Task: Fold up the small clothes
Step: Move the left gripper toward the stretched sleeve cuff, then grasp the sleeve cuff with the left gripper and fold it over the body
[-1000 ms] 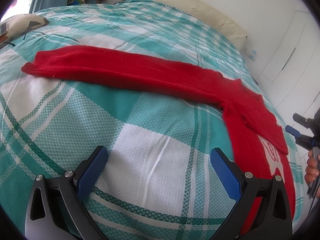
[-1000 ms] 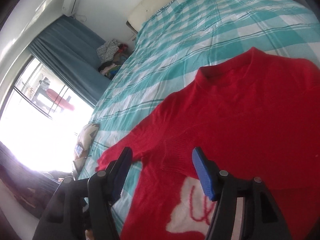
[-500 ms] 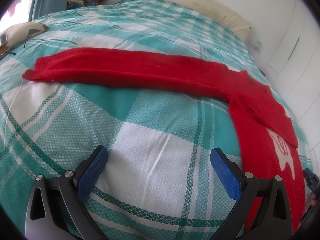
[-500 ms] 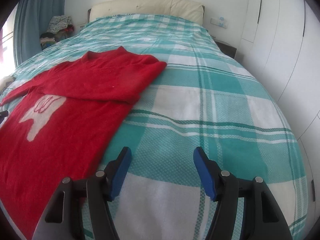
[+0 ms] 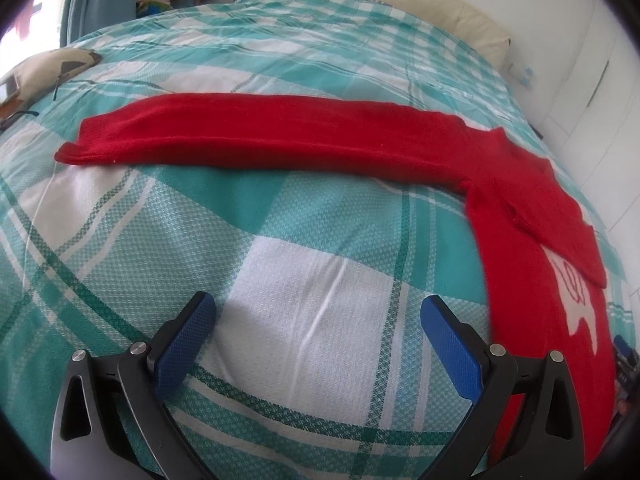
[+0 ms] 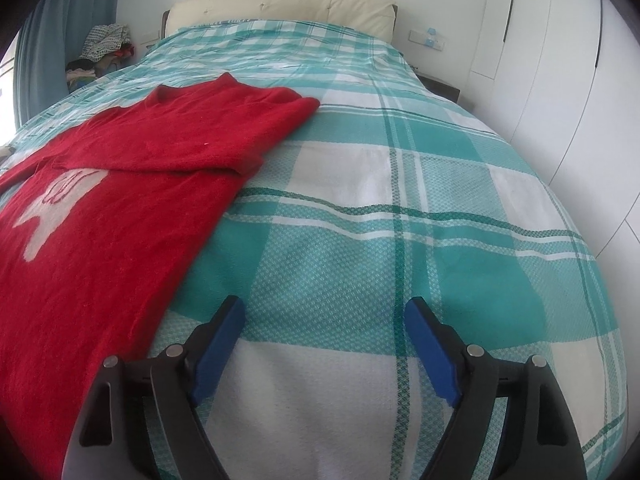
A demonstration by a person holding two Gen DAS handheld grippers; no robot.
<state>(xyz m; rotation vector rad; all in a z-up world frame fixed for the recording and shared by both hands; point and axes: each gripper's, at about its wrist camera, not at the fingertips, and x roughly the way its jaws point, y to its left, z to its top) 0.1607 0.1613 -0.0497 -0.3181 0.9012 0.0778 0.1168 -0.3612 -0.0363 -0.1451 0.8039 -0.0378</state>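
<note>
Lying flat on the bed (image 6: 400,240), the red sweater (image 6: 100,240) has one sleeve folded over its chest and the other sleeve (image 5: 260,136) stretched straight out. The left claw (image 5: 318,336) hangs released over bare checked cover, nothing between its pads. The right claw (image 6: 325,340) has just been opening, empty, just beside the sweater's edge.
</note>
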